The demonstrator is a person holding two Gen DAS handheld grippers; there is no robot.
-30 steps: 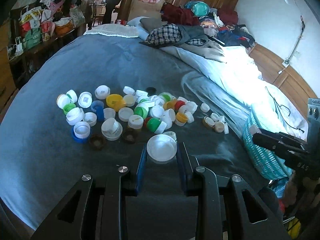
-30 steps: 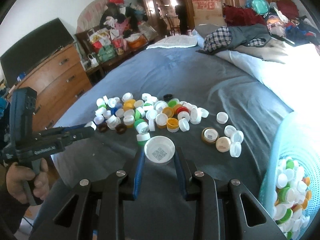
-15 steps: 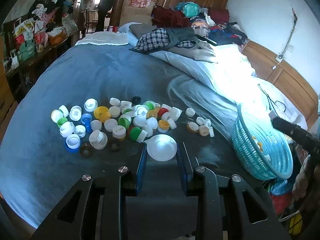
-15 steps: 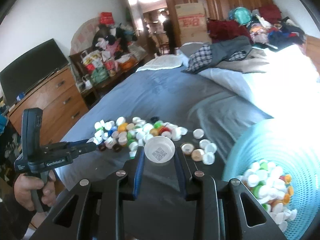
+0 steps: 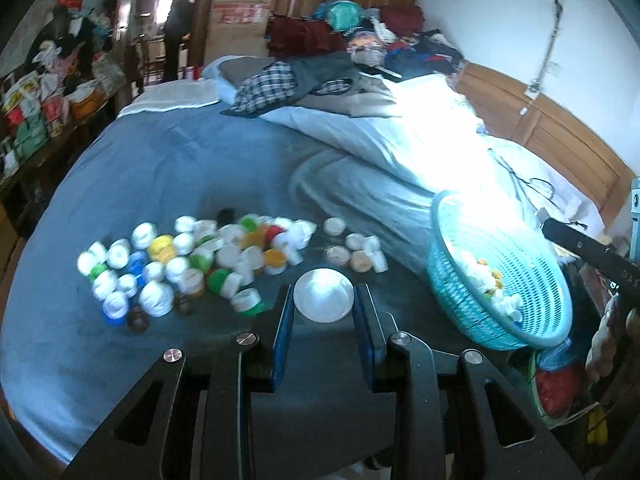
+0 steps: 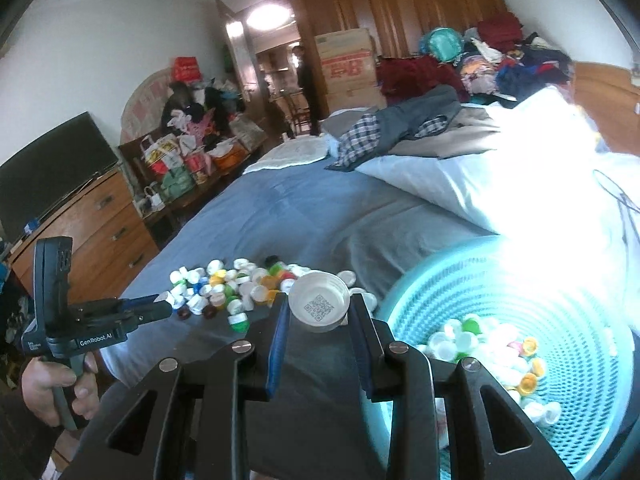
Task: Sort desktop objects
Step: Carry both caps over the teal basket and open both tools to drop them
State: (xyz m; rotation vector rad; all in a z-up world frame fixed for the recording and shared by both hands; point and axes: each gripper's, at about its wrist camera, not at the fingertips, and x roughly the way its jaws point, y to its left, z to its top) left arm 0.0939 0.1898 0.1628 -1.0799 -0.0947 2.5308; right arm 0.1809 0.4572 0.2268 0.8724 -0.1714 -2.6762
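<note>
My left gripper (image 5: 323,303) is shut on a plain white lid (image 5: 323,294), held above the blue bedcover. My right gripper (image 6: 319,312) is shut on a white lid with a QR code (image 6: 319,306), close to the left rim of the teal basket (image 6: 576,364). That basket (image 5: 520,280) holds several caps and leans at the bed's right edge. A pile of white, green, yellow, orange and blue caps (image 5: 188,256) lies on the bed to the left; in the right wrist view the pile (image 6: 236,284) sits beyond my fingers. The left gripper (image 6: 166,309) also shows there, with a hand on its handle.
Clothes and a white quilt (image 5: 400,136) cover the far and right side of the bed. A wooden dresser with a TV (image 6: 80,220) stands left of it, cluttered bags (image 6: 180,164) behind. A person stands in the far doorway (image 6: 308,80). A black cable (image 5: 532,184) lies behind the basket.
Both grippers rose and moved right toward the basket with their lids. The cap pile slid left and farther off. The basket grew much larger in both views.
</note>
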